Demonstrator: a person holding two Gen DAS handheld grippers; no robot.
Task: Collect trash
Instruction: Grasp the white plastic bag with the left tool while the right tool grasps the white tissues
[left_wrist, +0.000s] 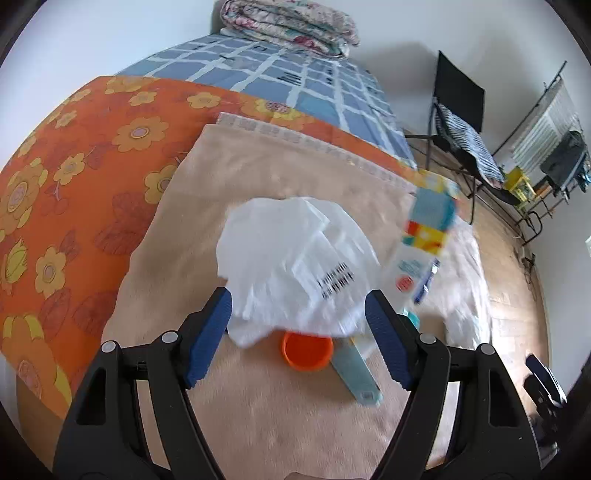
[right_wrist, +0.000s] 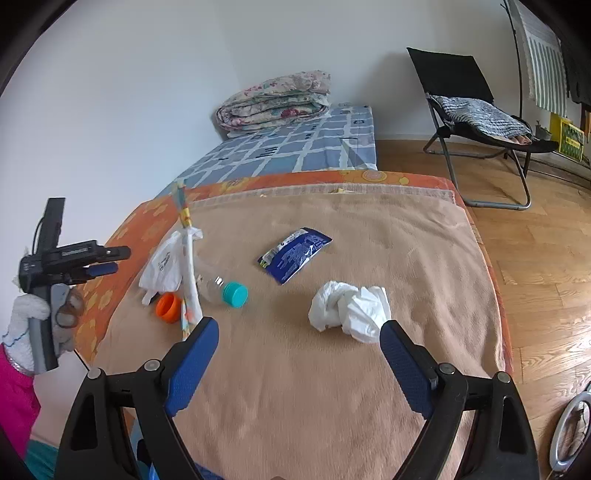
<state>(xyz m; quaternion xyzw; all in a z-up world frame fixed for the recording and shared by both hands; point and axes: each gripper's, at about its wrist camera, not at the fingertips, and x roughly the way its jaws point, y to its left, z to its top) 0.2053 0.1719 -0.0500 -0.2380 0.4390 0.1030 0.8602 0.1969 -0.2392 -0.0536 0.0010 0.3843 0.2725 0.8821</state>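
Observation:
Trash lies on a beige blanket (right_wrist: 332, 387). A white plastic bag (left_wrist: 295, 266) sits just ahead of my left gripper (left_wrist: 297, 314), which is open and empty; its fingers flank the bag's near edge. An orange cap (left_wrist: 307, 350) lies below the bag. A colourful wrapper (left_wrist: 424, 240) stands tilted to the right, blurred. In the right wrist view I see the bag (right_wrist: 166, 266), the orange cap (right_wrist: 168, 306), a clear bottle with a teal cap (right_wrist: 225, 290), a blue packet (right_wrist: 293, 254) and crumpled white tissue (right_wrist: 351, 308). My right gripper (right_wrist: 299, 339) is open and empty, near the tissue.
An orange flowered sheet (left_wrist: 74, 177) and a blue checked mattress (right_wrist: 295, 151) with a folded quilt (right_wrist: 273, 101) lie beyond the blanket. A black folding chair (right_wrist: 476, 122) stands on the wooden floor (right_wrist: 546, 258) at right. The left gripper (right_wrist: 74, 258) shows at the left edge.

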